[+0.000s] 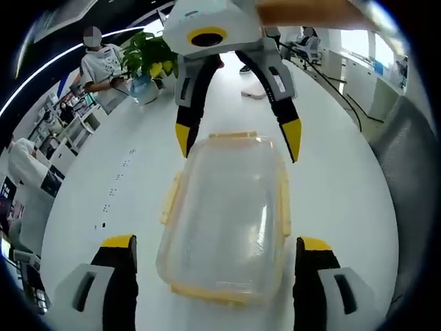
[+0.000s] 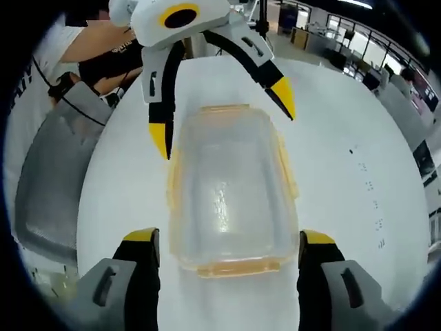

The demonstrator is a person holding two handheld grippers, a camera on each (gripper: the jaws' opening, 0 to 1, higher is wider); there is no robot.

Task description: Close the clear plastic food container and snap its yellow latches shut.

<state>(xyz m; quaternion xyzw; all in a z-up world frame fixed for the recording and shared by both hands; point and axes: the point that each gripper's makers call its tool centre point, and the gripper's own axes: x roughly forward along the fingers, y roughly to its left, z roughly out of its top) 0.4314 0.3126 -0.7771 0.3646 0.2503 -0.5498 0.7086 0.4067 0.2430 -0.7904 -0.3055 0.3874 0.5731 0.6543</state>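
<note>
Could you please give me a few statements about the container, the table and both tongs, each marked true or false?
1. The container lies on a white table. True.
2. The left tongs are shut on a latch. False: their jaws stand wide open, one on either side of the container.
3. The right tongs are open. True.
4. The container is full of food. False: it looks empty, and the table shows through it.
5. The two tongs face each other from opposite ends of the container. True: each view shows the other tongs beyond the far end.
6. A red bowl sits beside the container. False: a plant stands far off.
</note>
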